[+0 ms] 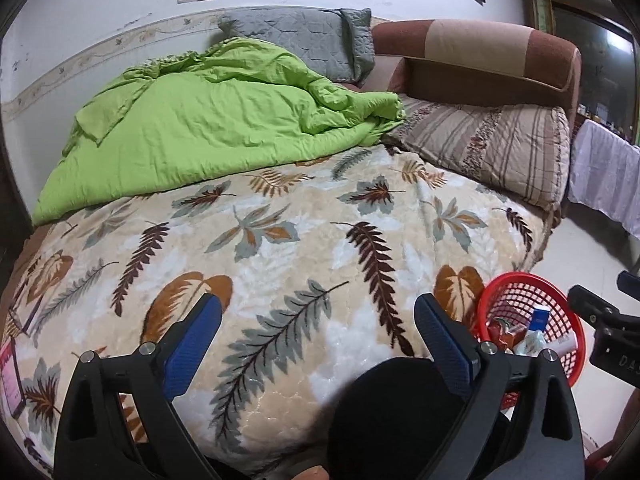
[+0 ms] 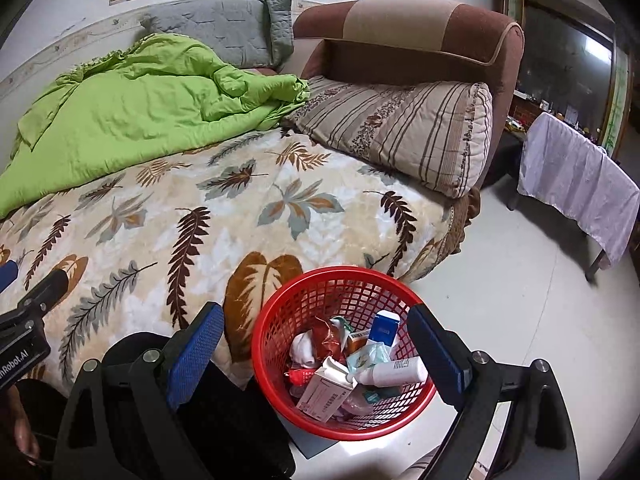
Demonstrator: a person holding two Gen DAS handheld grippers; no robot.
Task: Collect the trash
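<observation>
A red mesh basket (image 2: 336, 276) stands on the floor at the bed's near corner. It holds a white bottle (image 2: 400, 372), a white and pink box (image 2: 320, 396), a blue and white box (image 2: 384, 328), wrappers and crumpled tissue. My right gripper (image 2: 316, 340) hovers over the basket, open, with nothing between its blue pads. My left gripper (image 1: 318, 340) is open and empty above the leaf-patterned blanket (image 1: 280, 240). The basket (image 1: 520, 280) shows at its right, and the right gripper (image 1: 608, 328) reaches in from the right edge. A pink flat packet (image 1: 8, 376) lies at the blanket's left edge.
A crumpled green quilt (image 1: 208, 120), a grey pillow (image 1: 304, 36) and a striped pillow (image 2: 400, 128) lie at the far side of the bed, against a brown padded headboard (image 2: 420, 32). A table under a white cloth (image 2: 580, 184) stands on the pale floor (image 2: 520, 280) to the right. A dark-clothed knee (image 1: 384, 408) is below the left gripper.
</observation>
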